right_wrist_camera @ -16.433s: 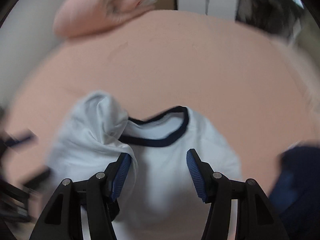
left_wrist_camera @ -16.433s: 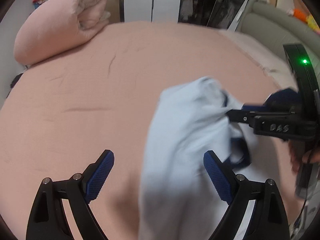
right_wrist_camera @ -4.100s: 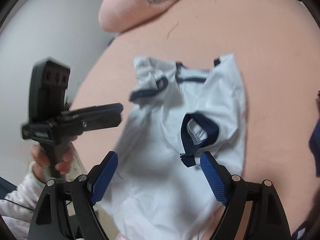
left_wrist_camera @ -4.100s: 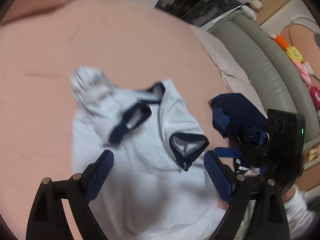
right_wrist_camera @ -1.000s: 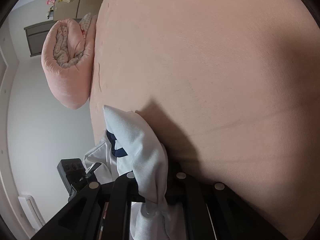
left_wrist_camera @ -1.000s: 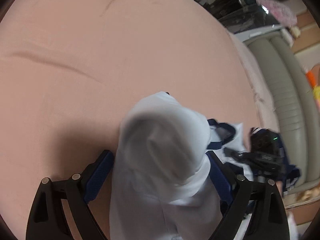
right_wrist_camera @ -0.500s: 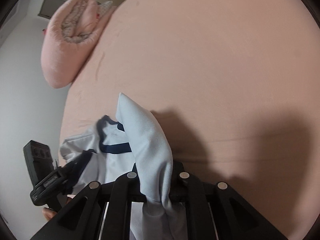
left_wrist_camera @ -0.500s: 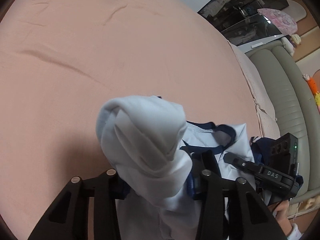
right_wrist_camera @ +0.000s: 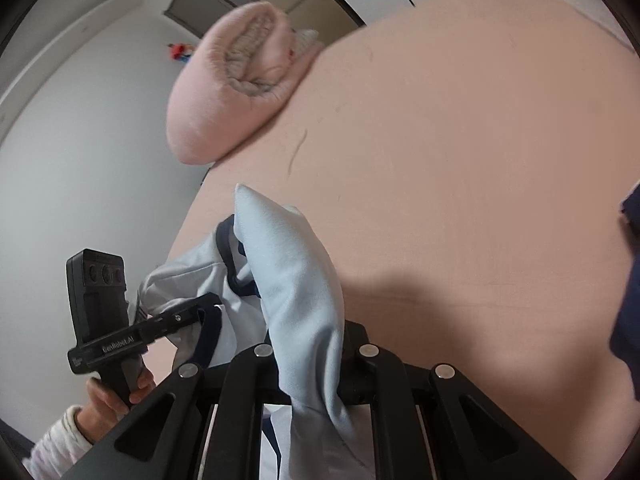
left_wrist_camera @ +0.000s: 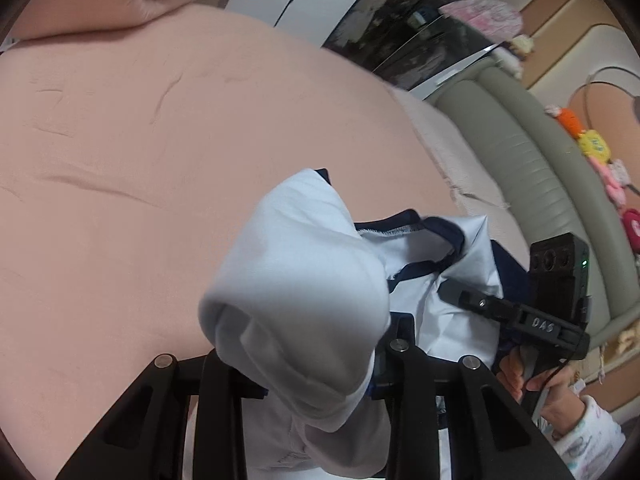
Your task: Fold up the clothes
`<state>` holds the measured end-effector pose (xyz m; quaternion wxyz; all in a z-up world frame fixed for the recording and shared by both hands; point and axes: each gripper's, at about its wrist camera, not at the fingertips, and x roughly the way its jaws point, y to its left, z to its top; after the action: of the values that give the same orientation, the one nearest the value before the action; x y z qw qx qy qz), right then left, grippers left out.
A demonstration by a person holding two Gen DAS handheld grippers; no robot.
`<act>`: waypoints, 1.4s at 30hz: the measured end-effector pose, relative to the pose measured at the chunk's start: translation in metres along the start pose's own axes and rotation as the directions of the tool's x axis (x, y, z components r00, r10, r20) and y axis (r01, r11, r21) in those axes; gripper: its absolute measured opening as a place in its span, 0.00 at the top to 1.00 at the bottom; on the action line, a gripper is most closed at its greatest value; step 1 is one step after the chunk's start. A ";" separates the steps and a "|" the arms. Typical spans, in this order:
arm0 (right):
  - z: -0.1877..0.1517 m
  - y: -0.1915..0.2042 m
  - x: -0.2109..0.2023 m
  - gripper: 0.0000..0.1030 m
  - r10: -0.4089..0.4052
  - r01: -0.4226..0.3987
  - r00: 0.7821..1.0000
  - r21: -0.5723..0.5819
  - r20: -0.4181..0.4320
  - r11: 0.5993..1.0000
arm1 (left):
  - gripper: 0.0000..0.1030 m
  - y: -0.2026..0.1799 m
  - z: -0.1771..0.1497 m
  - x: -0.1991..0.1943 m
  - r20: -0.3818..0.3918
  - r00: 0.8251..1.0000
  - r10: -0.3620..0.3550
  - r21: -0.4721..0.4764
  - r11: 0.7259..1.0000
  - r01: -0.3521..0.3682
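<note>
Closest to each camera, a bunched fold of the pale blue shirt (left_wrist_camera: 304, 288) is seen clamped in the fingers. The left gripper (left_wrist_camera: 308, 364) is closed on a thick roll of the cloth, which bulges up over the fingers and hides their pads. The right gripper (right_wrist_camera: 310, 360) is likewise closed on a narrower band of the same shirt (right_wrist_camera: 296, 280), the cloth running up between the black finger arms and peaking in a corner above them. The shirt is held lifted over the near edge of the bed (left_wrist_camera: 160, 152), and its navy-trimmed neckline (left_wrist_camera: 420, 240) is stretched in the span between the two grippers. Each gripper is also caught from the side by the other camera: the right one (left_wrist_camera: 452, 294) at the shirt's right side, gripped by a hand (left_wrist_camera: 560, 392) in a pale patterned sleeve, and the left one (right_wrist_camera: 204, 306) at the shirt's left side, gripped by the other hand (right_wrist_camera: 108, 396). A dark navy garment (right_wrist_camera: 628, 300) is seen just right of the shirt. Beyond the shirt, the pink sheet lies bare, and a rolled pink blanket (right_wrist_camera: 240, 80) is set at the bed's far left corner. A grey-green padded headboard (left_wrist_camera: 520, 168) is seen along the bed's right side.
</note>
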<state>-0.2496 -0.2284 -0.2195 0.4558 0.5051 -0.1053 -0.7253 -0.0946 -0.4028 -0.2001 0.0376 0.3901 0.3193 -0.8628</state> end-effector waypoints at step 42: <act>-0.177 0.093 -0.063 0.84 -0.235 0.302 0.952 -0.718 0.195 0.627 | 0.70 -0.008 -0.190 -0.094 0.234 0.972 0.013 0.149 0.988 -0.049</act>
<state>-0.0469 -0.1780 -0.2054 0.5028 0.2564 0.2555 -0.7850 0.0914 -0.3033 -0.2242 0.0580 0.2931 0.2392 -0.9239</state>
